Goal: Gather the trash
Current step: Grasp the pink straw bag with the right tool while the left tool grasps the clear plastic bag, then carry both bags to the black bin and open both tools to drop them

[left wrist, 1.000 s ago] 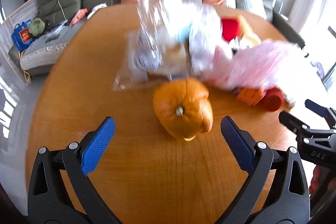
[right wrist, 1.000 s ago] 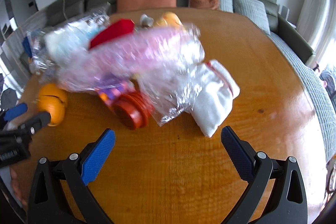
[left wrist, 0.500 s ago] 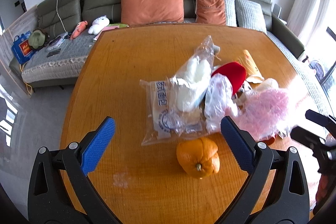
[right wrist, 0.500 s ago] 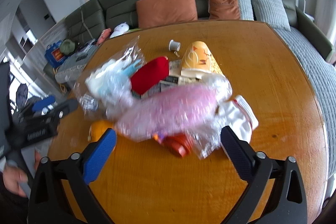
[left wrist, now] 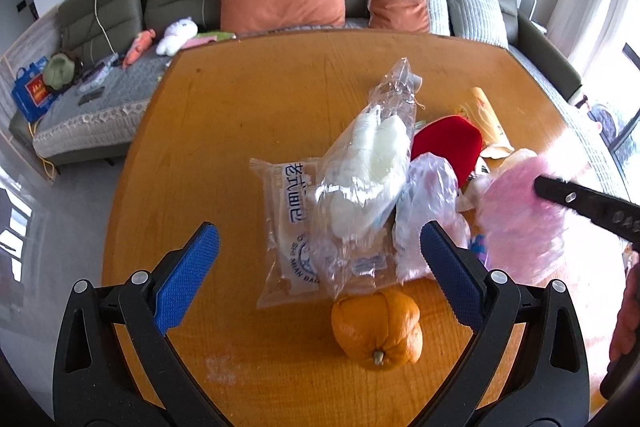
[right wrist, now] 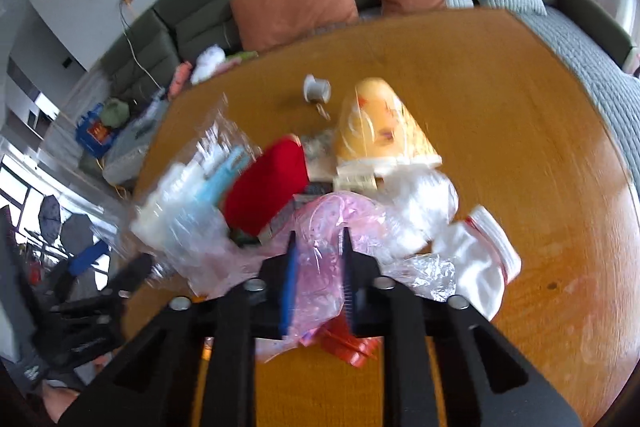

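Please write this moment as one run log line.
right gripper: closing on pink bag | left gripper: open, empty | orange: on table

Left gripper [left wrist: 316,275] gapes wide; right gripper [right wrist: 318,279] jaws are closing, both angled downward.

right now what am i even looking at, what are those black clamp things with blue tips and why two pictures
Each is a hand-held gripper a person carries, with a camera looking along its fingers, one picture per hand. The left hand-held gripper is open and empty above a round wooden table. On it lie an orange citrus fruit, clear plastic bags and a red pouch. The right hand-held gripper is closing on a crinkled pink plastic bag.
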Tool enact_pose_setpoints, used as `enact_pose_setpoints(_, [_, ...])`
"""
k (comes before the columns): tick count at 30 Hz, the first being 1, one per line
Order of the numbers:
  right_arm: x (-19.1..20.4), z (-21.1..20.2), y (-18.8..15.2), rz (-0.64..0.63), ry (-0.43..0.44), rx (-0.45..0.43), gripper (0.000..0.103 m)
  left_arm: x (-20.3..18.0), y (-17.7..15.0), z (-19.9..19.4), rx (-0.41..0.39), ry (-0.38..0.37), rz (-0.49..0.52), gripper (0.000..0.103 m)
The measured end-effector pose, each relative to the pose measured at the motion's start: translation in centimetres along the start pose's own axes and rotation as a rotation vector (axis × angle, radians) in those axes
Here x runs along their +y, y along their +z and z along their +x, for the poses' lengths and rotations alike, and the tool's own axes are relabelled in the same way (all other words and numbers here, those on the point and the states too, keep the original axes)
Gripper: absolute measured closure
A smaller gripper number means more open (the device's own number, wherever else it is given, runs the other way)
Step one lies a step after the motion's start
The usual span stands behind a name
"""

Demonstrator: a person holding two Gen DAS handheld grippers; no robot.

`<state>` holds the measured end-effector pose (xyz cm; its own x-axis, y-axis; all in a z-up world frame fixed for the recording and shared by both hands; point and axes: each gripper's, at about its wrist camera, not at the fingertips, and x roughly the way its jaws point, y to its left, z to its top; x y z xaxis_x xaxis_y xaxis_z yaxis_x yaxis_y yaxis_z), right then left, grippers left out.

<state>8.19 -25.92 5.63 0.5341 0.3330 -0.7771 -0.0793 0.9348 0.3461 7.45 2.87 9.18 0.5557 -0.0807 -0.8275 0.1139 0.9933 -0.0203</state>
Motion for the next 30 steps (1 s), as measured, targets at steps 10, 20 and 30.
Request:
enact_pose_setpoints(10, [1.7,-2.2,4.2,-0.031,0.031,-0.118,0.088,0.5,1.8,1.0,-0.017,-0.014,-0.016,0.008])
enact_pose_setpoints(20, [2.8,-1.5,4.2,-0.046,0.05,-0.112,0.088,0.2,2.6,1.9,-0.013,-0.005,0.006,0.071])
enact_pose_setpoints(30, [5.0,-3.4,3.2,-0.076,0.057,-0.148,0.088,2.5,1.4,-1.8,-0.083,-0.078,-0.093,0.077])
